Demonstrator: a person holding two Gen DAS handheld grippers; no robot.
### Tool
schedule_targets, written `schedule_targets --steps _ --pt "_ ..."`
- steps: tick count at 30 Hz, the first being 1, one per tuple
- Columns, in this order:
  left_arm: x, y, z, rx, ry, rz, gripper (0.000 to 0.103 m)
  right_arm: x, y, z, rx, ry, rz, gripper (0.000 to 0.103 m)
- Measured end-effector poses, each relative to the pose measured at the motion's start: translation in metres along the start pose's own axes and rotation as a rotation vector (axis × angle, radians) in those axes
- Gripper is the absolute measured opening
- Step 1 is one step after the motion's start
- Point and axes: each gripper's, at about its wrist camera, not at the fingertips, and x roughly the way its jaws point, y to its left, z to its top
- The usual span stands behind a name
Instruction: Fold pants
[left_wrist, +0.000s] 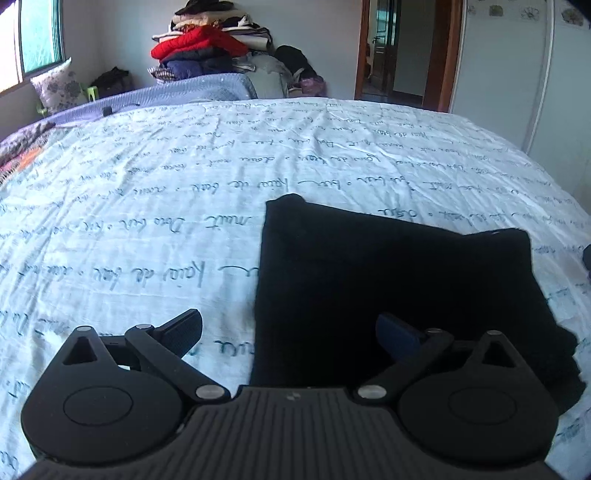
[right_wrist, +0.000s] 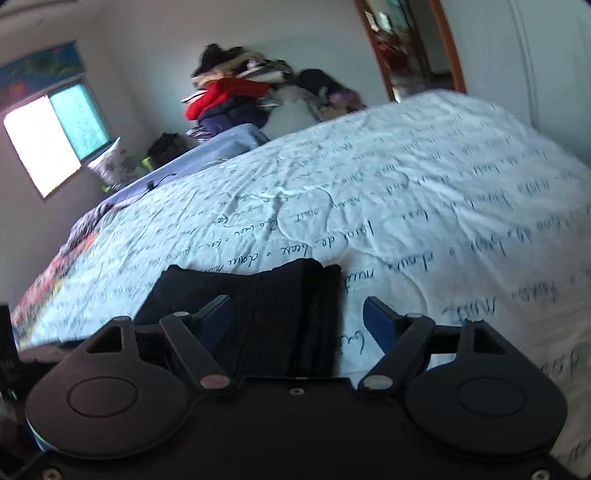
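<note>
L gripper (left_wrist: 290, 332) spread wide, nothing between fingers; it hangs over the near L edge of the black pants (left_wrist: 399, 291), its own R finger over the cloth, L finger over the bedsheet (left_wrist: 147, 206). Contact w/ cloth: can't tell. R gripper (right_wrist: 297, 319) also wide apart, empty, over the pants (right_wrist: 273, 306) R edge. Pants lie folded into a compact rectangle on the white script-print sheet, near the bed's front edge. L view shows the full fold outline; R view, tilted + blurry, shows stacked layers at the pants' R side. Beyond: clothes pile (left_wrist: 210, 40) w/ red item at far wall, window (right_wrist: 55, 136), open doorway (left_wrist: 399, 48). Nothing blocks the pants but the grippers' own bodies.
</note>
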Motion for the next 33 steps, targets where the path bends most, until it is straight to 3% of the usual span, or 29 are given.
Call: schedule_targets --steps 3,8,10,15,21,33 --pt "-0.001 -0.01 0.002 0.013 0.001 0.001 0.102 0.001 0.023 -0.006 -0.035 0.005 0.028 0.08" --pt "0.0 -0.028 0.004 0.084 0.0 0.066 0.102 0.01 0.067 -0.022 -0.219 -0.039 -0.07 0.08" --pt "0.001 -0.031 0.004 0.078 0.007 0.06 0.102 0.018 0.071 -0.023 -0.212 -0.024 -0.102 0.08" --pt "-0.002 -0.039 0.005 0.085 0.006 0.056 0.102 0.022 0.075 -0.022 -0.173 0.0 -0.056 0.08" --pt "-0.004 -0.047 0.005 0.094 0.006 0.065 0.102 0.027 0.077 -0.025 -0.18 0.03 -0.089 0.08" --pt "-0.005 -0.05 0.004 0.097 0.017 0.062 0.102 0.025 0.078 -0.032 -0.179 0.046 -0.067 0.08"
